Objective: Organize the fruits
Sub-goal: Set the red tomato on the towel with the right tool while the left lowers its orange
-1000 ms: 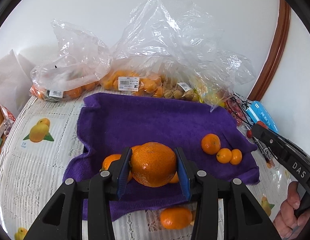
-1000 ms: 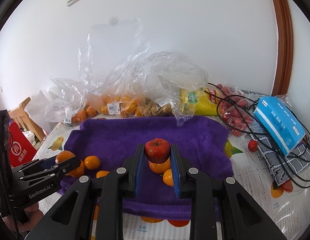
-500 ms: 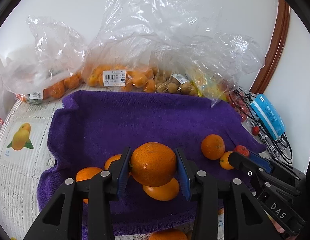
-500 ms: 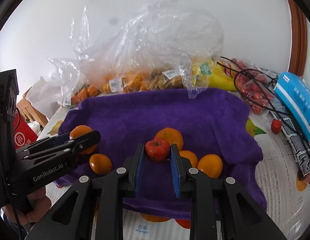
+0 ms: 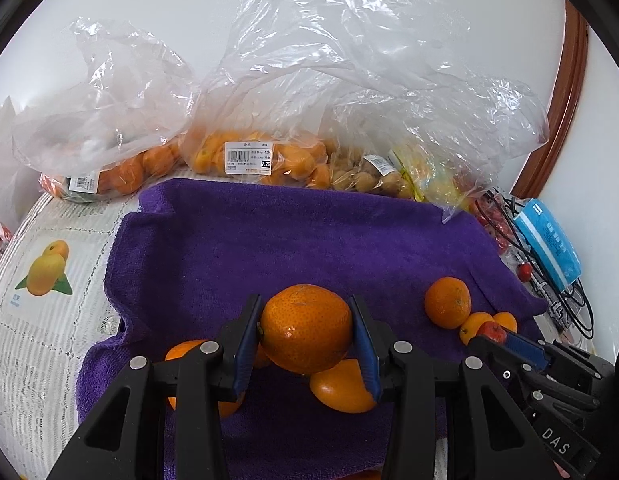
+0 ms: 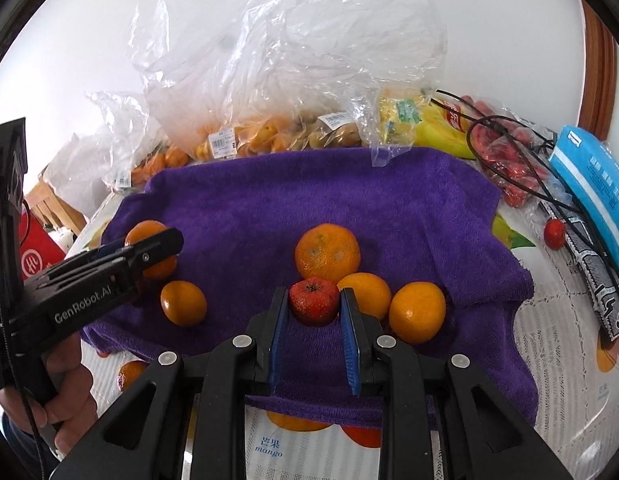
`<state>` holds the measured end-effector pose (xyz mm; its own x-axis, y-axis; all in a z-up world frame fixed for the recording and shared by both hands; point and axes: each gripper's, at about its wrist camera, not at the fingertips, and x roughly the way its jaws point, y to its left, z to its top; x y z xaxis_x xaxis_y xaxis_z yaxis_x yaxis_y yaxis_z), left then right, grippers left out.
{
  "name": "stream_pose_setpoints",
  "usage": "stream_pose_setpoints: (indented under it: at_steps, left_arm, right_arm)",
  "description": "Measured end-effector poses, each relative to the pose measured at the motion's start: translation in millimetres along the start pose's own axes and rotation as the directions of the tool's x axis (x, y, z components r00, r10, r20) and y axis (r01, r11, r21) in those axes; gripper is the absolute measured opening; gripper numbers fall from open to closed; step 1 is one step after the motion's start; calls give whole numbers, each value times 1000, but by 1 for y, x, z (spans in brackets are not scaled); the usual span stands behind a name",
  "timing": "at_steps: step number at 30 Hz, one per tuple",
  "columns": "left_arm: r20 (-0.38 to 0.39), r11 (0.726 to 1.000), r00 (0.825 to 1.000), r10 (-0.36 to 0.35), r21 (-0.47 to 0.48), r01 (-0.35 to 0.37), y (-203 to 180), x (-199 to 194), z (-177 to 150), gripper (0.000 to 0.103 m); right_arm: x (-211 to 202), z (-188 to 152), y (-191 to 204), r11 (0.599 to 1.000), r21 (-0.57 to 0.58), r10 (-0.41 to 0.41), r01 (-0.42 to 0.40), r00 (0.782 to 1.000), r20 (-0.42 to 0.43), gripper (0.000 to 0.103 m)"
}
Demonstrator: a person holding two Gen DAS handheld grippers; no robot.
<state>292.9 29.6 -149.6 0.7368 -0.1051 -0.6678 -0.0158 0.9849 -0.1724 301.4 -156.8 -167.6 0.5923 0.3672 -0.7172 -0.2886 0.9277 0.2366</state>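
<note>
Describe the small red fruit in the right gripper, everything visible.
The small red fruit is round, dull red with pale speckles and a dark, star-shaped calyx facing up. The right gripper holds it between its blue-padded jaws, just above the purple towel, close in front of three oranges. Whether it touches them cannot be told.

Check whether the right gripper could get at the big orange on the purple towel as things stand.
Probably not yet: the right gripper is shut on a small red fruit, and the big orange sits just behind it on the purple towel.

big orange (image 5: 305, 334) and small red fruit (image 6: 313, 301) held above purple towel (image 5: 309, 240).
</note>
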Motion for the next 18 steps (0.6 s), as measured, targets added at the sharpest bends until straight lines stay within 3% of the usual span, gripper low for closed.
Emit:
stream_pose_setpoints:
  at_steps: [18]
  left_arm:
    - [19,999,999,-38,-19,39,0,0,0,42]
  right_arm:
    - [5,0,-1,1000,7,11,-11,999,-34,25]
